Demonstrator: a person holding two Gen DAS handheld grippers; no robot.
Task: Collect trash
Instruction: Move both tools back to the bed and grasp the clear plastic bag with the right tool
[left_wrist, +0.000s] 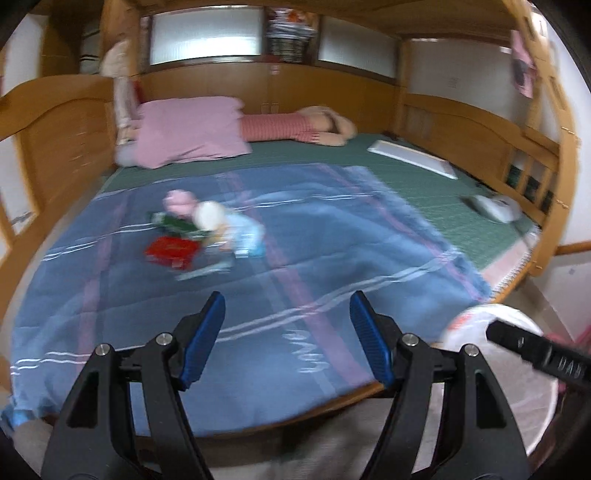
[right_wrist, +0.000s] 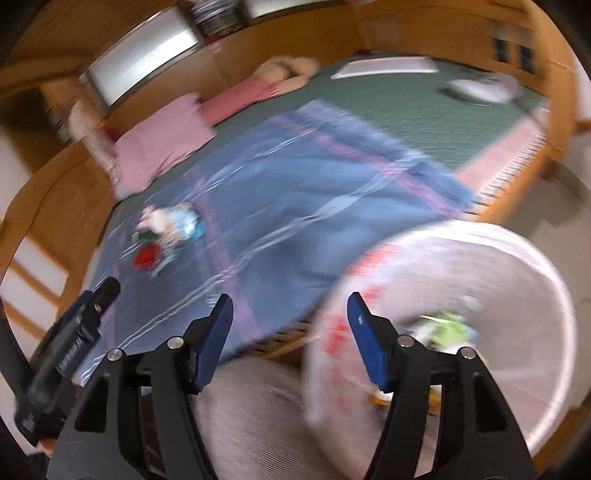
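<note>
A small heap of trash (left_wrist: 199, 232) lies on the blue blanket (left_wrist: 314, 236) in the middle of the bed: a red wrapper (left_wrist: 170, 250), a green packet, pink and pale blue pieces. It shows in the right wrist view (right_wrist: 166, 236) too, blurred. My left gripper (left_wrist: 288, 314) is open and empty, above the blanket's near edge, short of the heap. My right gripper (right_wrist: 290, 314) is open and empty, beside a white bin lined with a bag (right_wrist: 517, 314); green trash (right_wrist: 448, 328) lies inside. The bin's rim shows in the left wrist view (left_wrist: 480, 314).
A pink pillow (left_wrist: 192, 129) and a striped bolster (left_wrist: 280, 125) lie at the head of the bed. A white flat object (left_wrist: 413, 157) and a white device (left_wrist: 495, 208) rest on the green mat at right. Wooden bed frame (left_wrist: 55, 122) surrounds the mattress.
</note>
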